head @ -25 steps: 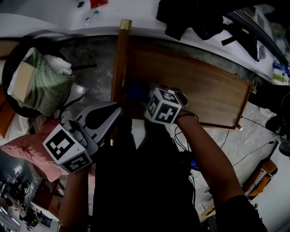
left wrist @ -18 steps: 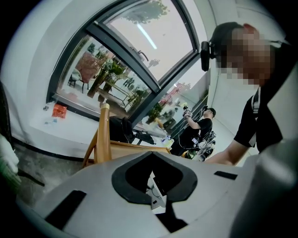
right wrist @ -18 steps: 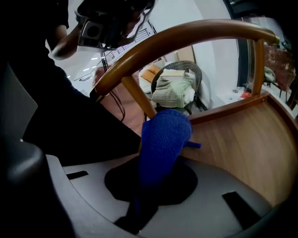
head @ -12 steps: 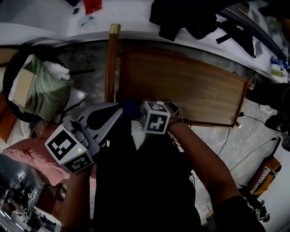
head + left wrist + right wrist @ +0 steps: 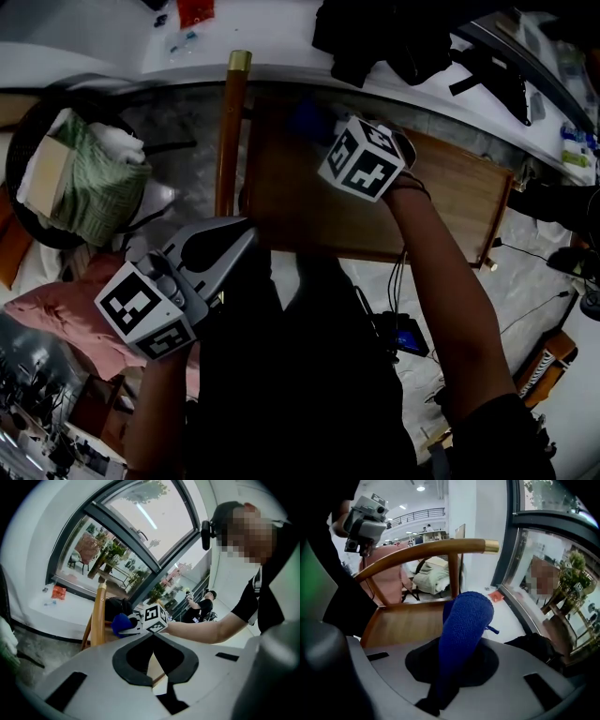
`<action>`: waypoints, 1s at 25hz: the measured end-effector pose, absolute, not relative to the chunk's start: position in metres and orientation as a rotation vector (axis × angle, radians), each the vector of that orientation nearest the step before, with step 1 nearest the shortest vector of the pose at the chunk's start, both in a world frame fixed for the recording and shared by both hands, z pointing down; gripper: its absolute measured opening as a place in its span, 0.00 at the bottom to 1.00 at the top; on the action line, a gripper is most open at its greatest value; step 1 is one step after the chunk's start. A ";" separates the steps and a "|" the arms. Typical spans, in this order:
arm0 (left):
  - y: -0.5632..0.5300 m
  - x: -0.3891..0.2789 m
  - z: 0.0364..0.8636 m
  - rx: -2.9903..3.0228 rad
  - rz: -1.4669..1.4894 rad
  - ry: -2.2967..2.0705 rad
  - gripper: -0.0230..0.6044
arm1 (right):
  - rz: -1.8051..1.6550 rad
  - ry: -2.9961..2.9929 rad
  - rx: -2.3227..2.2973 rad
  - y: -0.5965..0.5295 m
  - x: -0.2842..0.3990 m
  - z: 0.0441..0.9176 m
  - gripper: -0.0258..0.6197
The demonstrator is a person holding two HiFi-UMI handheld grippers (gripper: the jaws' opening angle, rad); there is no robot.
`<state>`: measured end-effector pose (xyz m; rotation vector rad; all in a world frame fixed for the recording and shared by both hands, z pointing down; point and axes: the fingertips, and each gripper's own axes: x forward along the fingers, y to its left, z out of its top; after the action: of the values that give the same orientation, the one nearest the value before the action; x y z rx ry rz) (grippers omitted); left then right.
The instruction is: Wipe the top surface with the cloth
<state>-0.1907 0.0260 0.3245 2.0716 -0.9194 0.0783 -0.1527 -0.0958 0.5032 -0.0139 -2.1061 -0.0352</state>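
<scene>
The wooden top surface (image 5: 441, 202) lies below me, framed by a curved wooden rail (image 5: 230, 131) on its left. My right gripper (image 5: 323, 131) is over the far left part of the surface, shut on a blue knitted cloth (image 5: 305, 117). In the right gripper view the blue cloth (image 5: 466, 618) sticks out from between the jaws of the right gripper (image 5: 457, 658) above the wooden boards (image 5: 405, 623). My left gripper (image 5: 244, 232) hangs by the near left corner, off the wood, shut with nothing in it. In the left gripper view its tips (image 5: 152, 638) meet, with the cloth (image 5: 121, 623) beyond.
A dark basket (image 5: 23, 131) with green fabric (image 5: 94, 183) stands at the left, a pink cushion (image 5: 56, 309) nearer. Black clothing (image 5: 394, 37) lies on the white ledge behind the surface. Cables (image 5: 403, 291) trail on the floor at the near right.
My right gripper has carried the blue cloth from the near edge of the wooden surface across to its far side. The left gripper has stayed where it was.
</scene>
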 end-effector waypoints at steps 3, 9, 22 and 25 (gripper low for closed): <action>0.024 -0.193 0.326 2.069 0.076 -0.929 0.05 | -0.040 -2.097 -0.016 -0.106 -0.154 0.511 0.13; 0.025 -0.192 0.328 2.064 0.073 -0.931 0.05 | 0.072 -2.106 -0.013 -0.098 -0.153 0.515 0.13; 0.017 -0.177 0.323 2.087 0.060 -0.901 0.05 | 0.132 -2.093 -0.182 0.007 -0.128 0.524 0.13; 0.017 -0.174 0.321 2.088 0.053 -0.892 0.05 | 0.148 -2.087 -0.220 0.033 -0.123 0.525 0.13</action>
<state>-0.1741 0.0167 0.3214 2.0876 -0.8916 0.0532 -0.1234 0.0332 0.5252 -0.2200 -2.0870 0.1475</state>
